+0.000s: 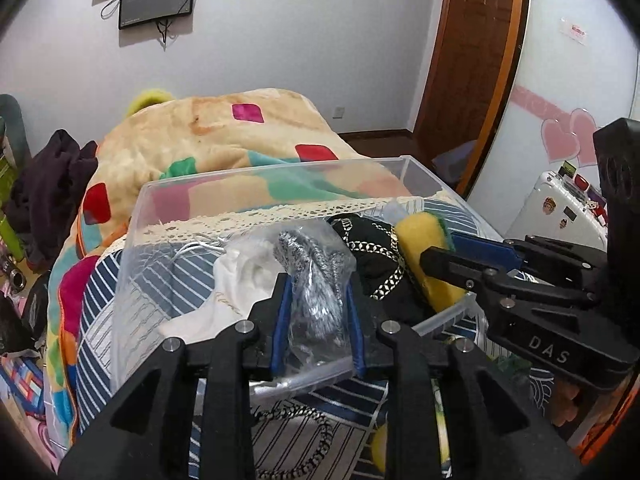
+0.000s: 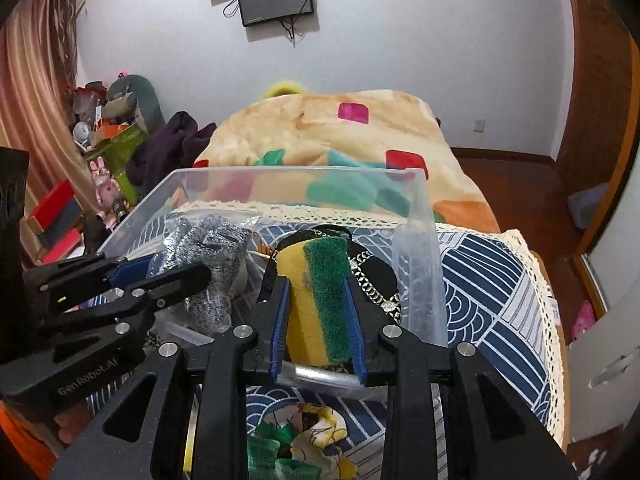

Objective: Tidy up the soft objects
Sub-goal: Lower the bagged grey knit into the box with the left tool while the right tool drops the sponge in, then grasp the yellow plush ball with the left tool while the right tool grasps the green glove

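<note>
1. A bed carries everything, spread with a blue-and-white patterned cover (image 2: 488, 280) edged in cream lace.
2. A clear plastic bin (image 2: 420, 248) sits on the cover.
3. Behind the bin lies a heaped beige blanket (image 1: 224, 136) with coloured patches.

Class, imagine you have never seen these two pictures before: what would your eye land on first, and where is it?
First, the yellow and green sponge, clamped between the right gripper fingers over the near edge of the clear plastic bin. Next, the grey knit gloves in a clear bag, gripped by the left gripper over the same bin. Behind lies the bright patchwork blanket heaped on the bed.
</note>
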Demonstrator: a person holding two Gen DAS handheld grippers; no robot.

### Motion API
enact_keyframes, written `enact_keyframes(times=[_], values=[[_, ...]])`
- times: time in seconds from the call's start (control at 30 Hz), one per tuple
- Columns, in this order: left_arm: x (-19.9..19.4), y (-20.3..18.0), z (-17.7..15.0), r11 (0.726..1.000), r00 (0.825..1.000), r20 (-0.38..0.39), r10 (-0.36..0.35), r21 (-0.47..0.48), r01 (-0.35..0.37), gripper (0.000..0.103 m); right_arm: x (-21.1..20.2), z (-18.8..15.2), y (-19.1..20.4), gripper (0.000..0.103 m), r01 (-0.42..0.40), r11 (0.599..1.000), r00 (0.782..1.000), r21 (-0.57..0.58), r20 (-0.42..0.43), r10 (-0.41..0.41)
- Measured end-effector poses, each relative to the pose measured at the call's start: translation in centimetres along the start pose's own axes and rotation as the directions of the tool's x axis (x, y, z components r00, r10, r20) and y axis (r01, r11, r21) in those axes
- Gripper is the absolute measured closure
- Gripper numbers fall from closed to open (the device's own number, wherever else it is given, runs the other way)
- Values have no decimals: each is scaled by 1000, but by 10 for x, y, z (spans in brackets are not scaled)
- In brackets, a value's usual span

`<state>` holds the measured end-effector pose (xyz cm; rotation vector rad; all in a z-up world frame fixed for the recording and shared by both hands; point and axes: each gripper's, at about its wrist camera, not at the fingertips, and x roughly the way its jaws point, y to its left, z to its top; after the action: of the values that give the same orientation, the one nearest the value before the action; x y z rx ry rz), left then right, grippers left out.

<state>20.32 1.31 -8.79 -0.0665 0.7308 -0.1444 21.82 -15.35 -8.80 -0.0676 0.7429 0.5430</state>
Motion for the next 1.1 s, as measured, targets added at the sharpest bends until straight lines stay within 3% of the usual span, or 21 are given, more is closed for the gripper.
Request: enact_keyframes(times=[0.13,0.3,0.43,0.57,0.67,1.1], values=[[-10,1,-2,1000,1000,10,-12,2,12,70,-5,1,-1,76,-9,1000,1000,2,0,9],[-27,-4,-4,1000,999,42,-12,15,11,68,-14,0,2,63,3,1000,1000,-13,21,-3],[-44,-6,-6,1000,997,75,-25,12,24,62,-25,-2,4,62,13,999,999,-29,48,-12],[-61,-9,-13,999,994,101,-44,3,44,58,-42,-8,4,51,18,999,996,-30,86,-16],[-70,-13,-21,999,993,106,-54,7,54,55,-52,-15,4,50,15,999,994,-31,106,-12],[-62,-33,-68,995,995,10,-98,15,98,54,-53,-57,14,49,-8,999,999,-51,40,10]])
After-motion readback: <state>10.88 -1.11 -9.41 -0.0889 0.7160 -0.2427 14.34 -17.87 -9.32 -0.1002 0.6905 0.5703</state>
